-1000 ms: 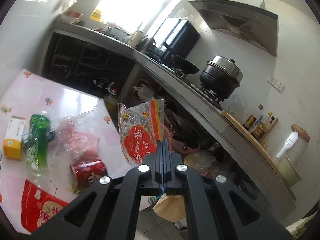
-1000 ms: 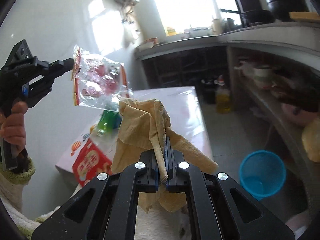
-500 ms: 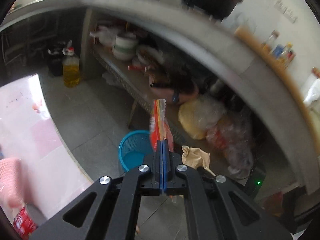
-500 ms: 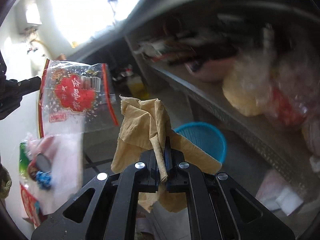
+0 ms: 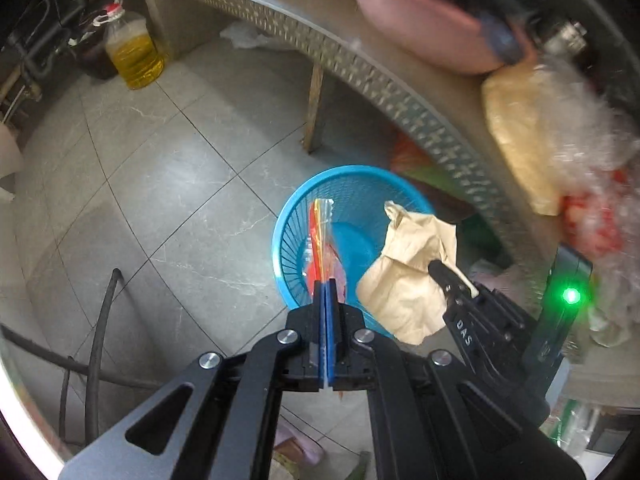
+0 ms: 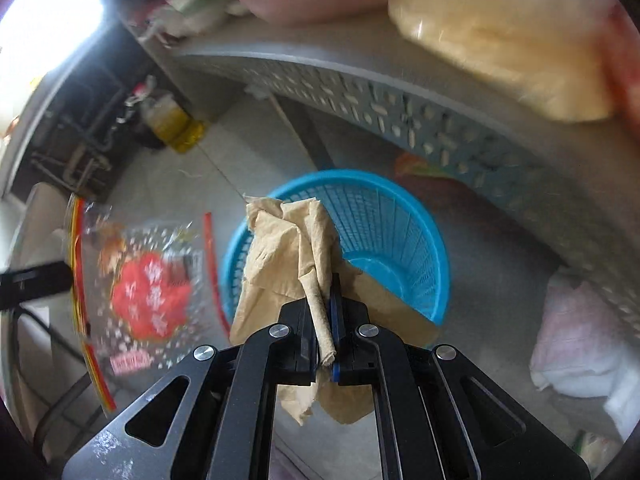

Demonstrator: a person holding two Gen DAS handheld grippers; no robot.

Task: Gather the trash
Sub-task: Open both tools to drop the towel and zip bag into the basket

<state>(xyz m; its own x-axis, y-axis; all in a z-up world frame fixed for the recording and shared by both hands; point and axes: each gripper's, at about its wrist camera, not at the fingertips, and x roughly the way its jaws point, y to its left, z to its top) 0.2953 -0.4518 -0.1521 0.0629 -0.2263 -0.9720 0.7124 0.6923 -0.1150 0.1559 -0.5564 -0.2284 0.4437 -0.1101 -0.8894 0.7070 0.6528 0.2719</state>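
A blue mesh waste basket [image 5: 292, 220] [image 6: 396, 216] stands on the grey tiled floor below both grippers. My left gripper [image 5: 326, 286] is shut on a clear snack wrapper with red print [image 5: 320, 240], seen edge-on and hanging over the basket; the right wrist view shows the wrapper [image 6: 148, 292] flat, left of the basket. My right gripper [image 6: 330, 280] [image 5: 436, 266] is shut on a crumpled brown paper napkin [image 6: 288, 248] [image 5: 408, 272], which hangs over the basket's near rim. Both grippers point steeply down.
A perforated grey shelf [image 5: 360, 60] [image 6: 400, 116] runs just behind the basket, loaded with a pink basin [image 5: 420, 16] and plastic bags [image 5: 532, 136]. A bottle of yellow oil [image 5: 134, 50] stands on the floor at the left. Black cables [image 5: 100, 340] lie at the lower left.
Both grippers swung from the table side down toward the floor, each still holding its piece of trash. The blue basket now lies directly below them and looks much larger.
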